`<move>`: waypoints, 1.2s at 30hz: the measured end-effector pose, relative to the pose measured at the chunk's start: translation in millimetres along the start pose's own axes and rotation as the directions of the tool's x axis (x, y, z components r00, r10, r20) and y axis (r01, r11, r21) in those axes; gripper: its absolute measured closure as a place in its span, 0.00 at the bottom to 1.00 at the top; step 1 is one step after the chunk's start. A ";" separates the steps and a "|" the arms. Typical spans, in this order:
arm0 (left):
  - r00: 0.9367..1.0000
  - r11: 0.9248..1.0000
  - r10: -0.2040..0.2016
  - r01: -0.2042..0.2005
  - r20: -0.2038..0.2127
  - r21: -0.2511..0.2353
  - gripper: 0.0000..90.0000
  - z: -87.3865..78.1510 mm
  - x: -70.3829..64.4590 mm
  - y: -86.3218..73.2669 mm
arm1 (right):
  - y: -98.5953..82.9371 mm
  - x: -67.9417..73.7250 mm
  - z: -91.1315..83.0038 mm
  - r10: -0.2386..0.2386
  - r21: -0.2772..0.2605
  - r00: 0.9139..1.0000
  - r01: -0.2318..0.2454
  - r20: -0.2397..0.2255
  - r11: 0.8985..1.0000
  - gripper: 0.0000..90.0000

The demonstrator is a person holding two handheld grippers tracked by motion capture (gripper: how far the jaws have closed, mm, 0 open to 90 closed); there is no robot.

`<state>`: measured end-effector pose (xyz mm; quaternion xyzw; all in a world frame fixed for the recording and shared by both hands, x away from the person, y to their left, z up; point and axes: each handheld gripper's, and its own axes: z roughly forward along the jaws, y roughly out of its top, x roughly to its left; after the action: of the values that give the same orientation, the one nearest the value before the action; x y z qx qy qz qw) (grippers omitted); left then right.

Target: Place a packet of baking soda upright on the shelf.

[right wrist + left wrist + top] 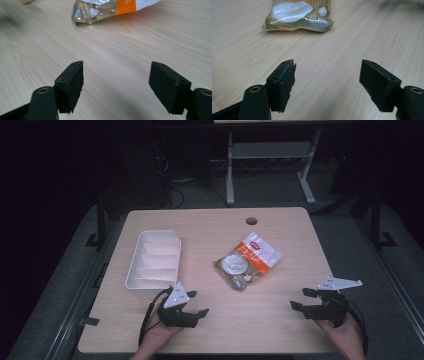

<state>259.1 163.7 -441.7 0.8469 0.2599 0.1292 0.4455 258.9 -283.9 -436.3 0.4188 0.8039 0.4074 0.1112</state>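
Note:
A clear plastic packet (248, 260) with an orange and white label and white round contents lies flat at the middle of the wooden table (280, 227). My left gripper (197, 303) rests near the front edge, left of centre, jaws open and empty, pointing right. In the left gripper view the packet (298, 15) lies ahead of the open left gripper (327, 75). My right gripper (301, 298) sits at the front right, open and empty, pointing left. The right gripper view shows the packet (110, 8) far ahead of the right gripper (116, 76).
A white plastic tray (134, 275) with several compartments stands at the left of the table, just behind my left gripper. A dark cable hole (251, 221) sits near the far edge. Beyond the table, a grey metal frame (270, 162) stands on the dark floor.

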 end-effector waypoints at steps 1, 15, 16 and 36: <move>1.000 1.000 0.004 -0.004 -0.003 0.002 0.33 0.2 0.4 0.9 | 0.0 0.2 0.2 0.002 0.000 1.000 -0.002 -0.001 1.000 0.30; 1.000 0.999 0.022 -0.022 -0.015 0.024 0.56 32.0 8.6 41.3 | 3.0 -4.0 2.6 0.011 -0.004 1.000 -0.011 0.011 1.000 0.29; 1.000 0.999 0.027 -0.026 -0.016 0.033 0.58 36.3 10.3 44.8 | 2.9 -5.1 2.8 0.013 -0.005 1.000 -0.013 0.012 1.000 0.29; 1.000 0.984 -0.017 0.021 -0.023 0.174 0.90 119.4 54.1 92.2 | 33.8 -24.9 20.4 0.065 -0.026 0.998 -0.065 0.015 0.998 0.29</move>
<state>387.8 68.6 -434.6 0.8787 0.2830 0.1108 0.3680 304.8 -280.7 -428.2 0.4466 0.7836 0.4177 0.1095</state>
